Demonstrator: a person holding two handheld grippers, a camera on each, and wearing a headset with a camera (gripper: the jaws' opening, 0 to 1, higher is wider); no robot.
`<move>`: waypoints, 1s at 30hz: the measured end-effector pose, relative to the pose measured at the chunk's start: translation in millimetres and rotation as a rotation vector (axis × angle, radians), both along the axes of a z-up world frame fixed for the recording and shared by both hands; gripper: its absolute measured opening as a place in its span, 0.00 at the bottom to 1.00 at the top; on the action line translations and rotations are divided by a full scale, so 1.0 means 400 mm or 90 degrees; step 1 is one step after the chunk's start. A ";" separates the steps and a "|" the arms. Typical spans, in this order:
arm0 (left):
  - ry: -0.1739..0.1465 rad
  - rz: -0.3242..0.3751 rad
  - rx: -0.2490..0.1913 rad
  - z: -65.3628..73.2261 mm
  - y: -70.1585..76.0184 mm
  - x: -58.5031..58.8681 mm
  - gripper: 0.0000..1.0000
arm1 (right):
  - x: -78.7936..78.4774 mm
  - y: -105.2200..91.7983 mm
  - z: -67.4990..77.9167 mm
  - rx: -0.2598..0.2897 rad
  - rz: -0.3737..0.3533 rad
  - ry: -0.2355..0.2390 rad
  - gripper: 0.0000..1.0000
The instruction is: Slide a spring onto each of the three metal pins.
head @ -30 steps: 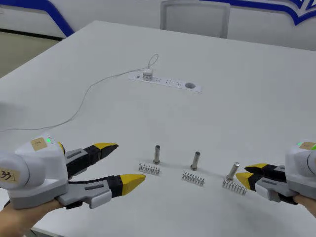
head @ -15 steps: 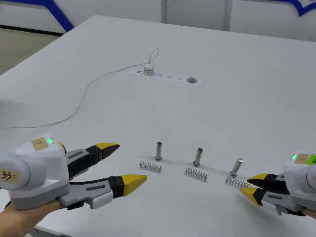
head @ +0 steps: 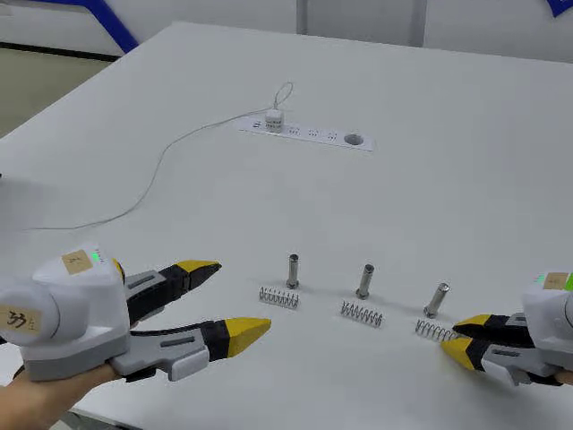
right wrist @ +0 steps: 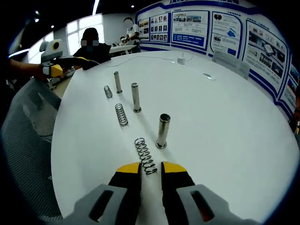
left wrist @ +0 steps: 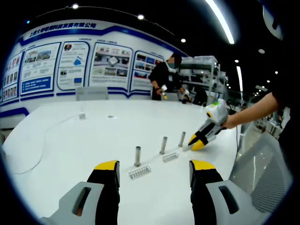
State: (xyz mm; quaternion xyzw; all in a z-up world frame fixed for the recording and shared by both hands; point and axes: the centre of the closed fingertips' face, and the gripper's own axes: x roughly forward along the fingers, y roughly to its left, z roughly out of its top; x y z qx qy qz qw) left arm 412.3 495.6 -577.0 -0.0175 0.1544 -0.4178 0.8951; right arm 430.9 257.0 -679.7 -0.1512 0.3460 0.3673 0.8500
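Note:
Three metal pins stand upright in a row on the white table (head: 430, 179): left pin (head: 293, 269), middle pin (head: 365, 280), right pin (head: 437, 298). A spring lies in front of each: left spring (head: 278, 296), middle spring (head: 361, 313), right spring (head: 433, 331). My right gripper (head: 458, 336) sits low at the right spring's end. In the right gripper view the right gripper (right wrist: 151, 168) is open by a narrow gap, and the near end of that spring (right wrist: 146, 156) lies between its tips. My left gripper (head: 224, 298) is wide open left of the row, holding nothing.
A white power strip (head: 309, 134) with a plug and a long cable (head: 152, 179) lies farther back on the table. The table's near edge runs just below both grippers. People stand beyond the table (left wrist: 165, 79) in the left gripper view.
My right gripper has drawn back from the right pin toward me and lined up with the right spring's end, its jaws closer together. The left gripper has held still.

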 end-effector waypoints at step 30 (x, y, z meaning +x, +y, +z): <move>0.002 -0.020 0.015 -0.007 -0.014 -0.013 0.60 | -0.019 0.021 -0.003 0.012 0.019 0.034 0.11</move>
